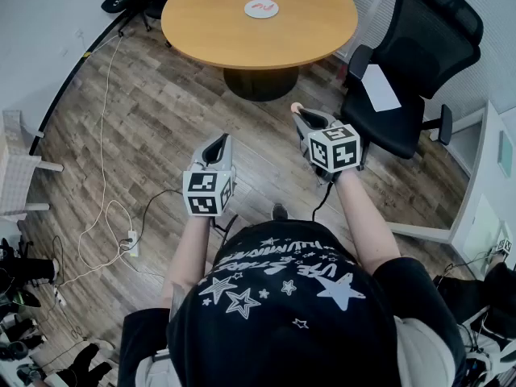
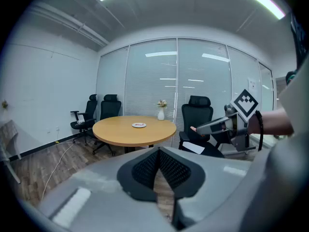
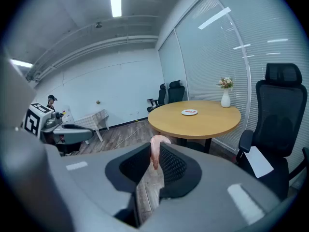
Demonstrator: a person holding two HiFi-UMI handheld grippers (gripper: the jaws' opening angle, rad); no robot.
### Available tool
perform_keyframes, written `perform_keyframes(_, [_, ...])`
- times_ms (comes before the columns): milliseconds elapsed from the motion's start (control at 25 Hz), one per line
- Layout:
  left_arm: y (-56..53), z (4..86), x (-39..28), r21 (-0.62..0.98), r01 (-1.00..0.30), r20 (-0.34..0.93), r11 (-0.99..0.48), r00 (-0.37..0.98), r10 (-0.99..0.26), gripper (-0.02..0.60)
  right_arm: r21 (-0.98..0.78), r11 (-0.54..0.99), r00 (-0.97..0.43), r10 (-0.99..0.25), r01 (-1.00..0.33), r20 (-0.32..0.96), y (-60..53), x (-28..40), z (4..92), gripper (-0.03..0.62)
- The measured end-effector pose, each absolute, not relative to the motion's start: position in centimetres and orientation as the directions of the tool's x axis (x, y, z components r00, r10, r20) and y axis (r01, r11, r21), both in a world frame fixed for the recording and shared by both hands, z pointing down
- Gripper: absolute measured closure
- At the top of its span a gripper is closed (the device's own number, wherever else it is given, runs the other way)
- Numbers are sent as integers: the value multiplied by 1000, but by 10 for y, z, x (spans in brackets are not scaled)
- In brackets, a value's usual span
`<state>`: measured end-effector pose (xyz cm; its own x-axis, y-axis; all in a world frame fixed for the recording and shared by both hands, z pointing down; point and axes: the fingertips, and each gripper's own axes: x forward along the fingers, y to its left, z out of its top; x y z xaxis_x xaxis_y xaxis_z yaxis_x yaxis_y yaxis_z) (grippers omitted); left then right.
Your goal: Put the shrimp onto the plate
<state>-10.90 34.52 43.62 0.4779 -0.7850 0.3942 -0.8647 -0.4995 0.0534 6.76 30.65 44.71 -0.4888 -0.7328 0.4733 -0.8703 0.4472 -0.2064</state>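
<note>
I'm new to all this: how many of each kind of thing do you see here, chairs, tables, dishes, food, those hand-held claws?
black office chairs: 3
round table: 1
plate: 1
vase: 1
shrimp: 1
hand-held grippers: 2
total: 9

You hold both grippers out ahead of your chest, level with each other side by side and well apart. Your left forearm (image 1: 187, 252) reaches straight forward, and the left gripper (image 1: 216, 140) sits nearer your body, its marker cube (image 1: 208, 192) facing up toward you. Its fingers (image 2: 145, 167) meet at the tips with nothing between them. Your right forearm (image 1: 364, 216) stretches further out, so the right gripper (image 1: 301, 113) leads the left one, angled slightly inward. Its fingers (image 3: 173, 166) are clamped on the shrimp (image 3: 155, 151), which pokes up just past the fingertips.
</note>
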Motion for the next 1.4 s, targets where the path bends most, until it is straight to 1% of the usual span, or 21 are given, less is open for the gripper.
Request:
perform_keyframes(240, [336, 431, -105, 63, -870, 381, -489, 474, -794, 580, -206, 449, -489, -728, -870, 480, 303, 72, 449, 536])
perform_keyframes(840, [339, 441, -97, 78, -874, 414, -479, 465, -782, 579, -221, 451, -497, -705, -865, 506, 305, 79, 463, 536])
perform_keyframes(1400, [336, 451, -93, 59, -913, 428, -403, 387, -817, 580, -278, 468, -543, -695, -839, 471, 289, 94, 475, 533])
